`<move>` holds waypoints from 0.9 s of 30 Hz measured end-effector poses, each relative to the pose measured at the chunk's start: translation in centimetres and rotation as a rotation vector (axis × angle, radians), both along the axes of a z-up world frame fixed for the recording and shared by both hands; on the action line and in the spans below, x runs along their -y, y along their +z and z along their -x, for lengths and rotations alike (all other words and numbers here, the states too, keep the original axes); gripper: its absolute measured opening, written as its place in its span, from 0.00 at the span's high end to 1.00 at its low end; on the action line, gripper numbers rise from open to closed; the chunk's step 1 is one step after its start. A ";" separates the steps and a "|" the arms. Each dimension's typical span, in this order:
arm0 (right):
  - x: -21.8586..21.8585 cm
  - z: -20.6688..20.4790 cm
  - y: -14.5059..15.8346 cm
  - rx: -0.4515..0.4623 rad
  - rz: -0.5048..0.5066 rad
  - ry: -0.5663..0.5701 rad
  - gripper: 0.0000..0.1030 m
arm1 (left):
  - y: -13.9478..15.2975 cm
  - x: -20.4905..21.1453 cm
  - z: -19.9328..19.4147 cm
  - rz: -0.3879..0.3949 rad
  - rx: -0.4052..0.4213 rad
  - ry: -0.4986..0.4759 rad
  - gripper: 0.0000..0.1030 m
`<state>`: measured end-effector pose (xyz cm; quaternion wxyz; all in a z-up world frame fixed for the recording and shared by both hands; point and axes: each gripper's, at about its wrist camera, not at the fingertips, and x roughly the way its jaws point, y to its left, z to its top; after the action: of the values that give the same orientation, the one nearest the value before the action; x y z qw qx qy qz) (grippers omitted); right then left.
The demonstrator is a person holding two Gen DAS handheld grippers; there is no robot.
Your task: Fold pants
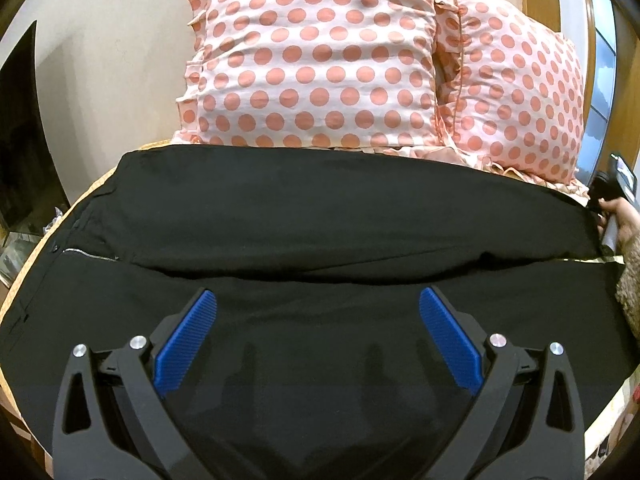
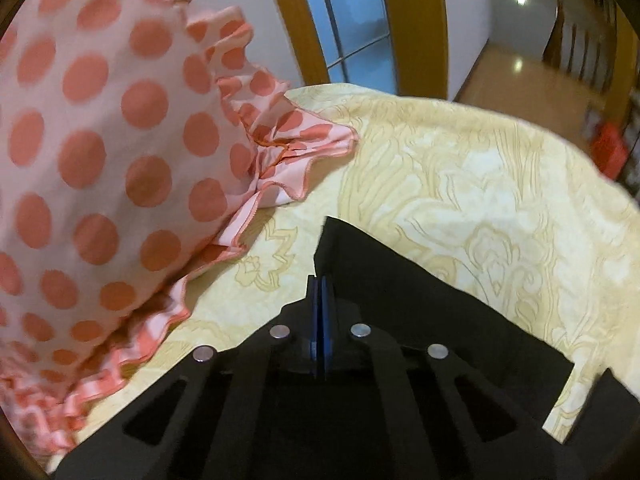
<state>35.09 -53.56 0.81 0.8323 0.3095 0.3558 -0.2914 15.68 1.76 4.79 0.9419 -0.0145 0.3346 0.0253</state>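
Note:
Black pants [image 1: 320, 216] lie flat across the bed, waist and zip [image 1: 88, 255] to the left, legs running right. My left gripper [image 1: 318, 312] hovers open over the near leg, blue pads [image 1: 188, 340] wide apart with nothing between them. At the far right edge of the left wrist view, a hand holds my right gripper [image 1: 600, 216] at the leg ends. In the right wrist view that right gripper [image 2: 320, 284] is shut, its blue pads pressed together at the hem corner of the pants [image 2: 400, 288], which peaks up just past the tips.
Two pink polka-dot pillows [image 1: 320, 60] [image 2: 100, 140] with ruffled edges sit right behind the pants. The bed has a pale yellow patterned sheet [image 2: 460, 184]. A dark screen [image 1: 20, 140] stands at the left; a wooden door frame [image 2: 416, 20] and floor lie beyond the bed.

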 end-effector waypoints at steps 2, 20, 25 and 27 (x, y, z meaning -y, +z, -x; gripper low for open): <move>0.4 1.8 0.4 0.105 -0.033 0.012 0.99 | 0.1 -0.1 0.2 0.007 0.003 -0.001 0.02; -6.5 25.2 3.5 0.486 -0.006 0.184 0.99 | 2.6 1.4 4.2 -0.007 0.091 -0.019 0.02; -7.9 30.2 0.3 0.445 -0.032 0.149 0.99 | 3.0 2.3 5.0 -0.007 0.109 -0.032 0.02; -7.4 30.2 -0.6 0.431 -0.075 0.153 0.99 | 3.0 2.5 5.1 -0.006 0.103 -0.031 0.02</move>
<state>4.87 -46.15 0.20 0.8967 0.3672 0.2028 -0.1411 10.58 -0.76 7.77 0.9582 -0.0081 0.2857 0.0111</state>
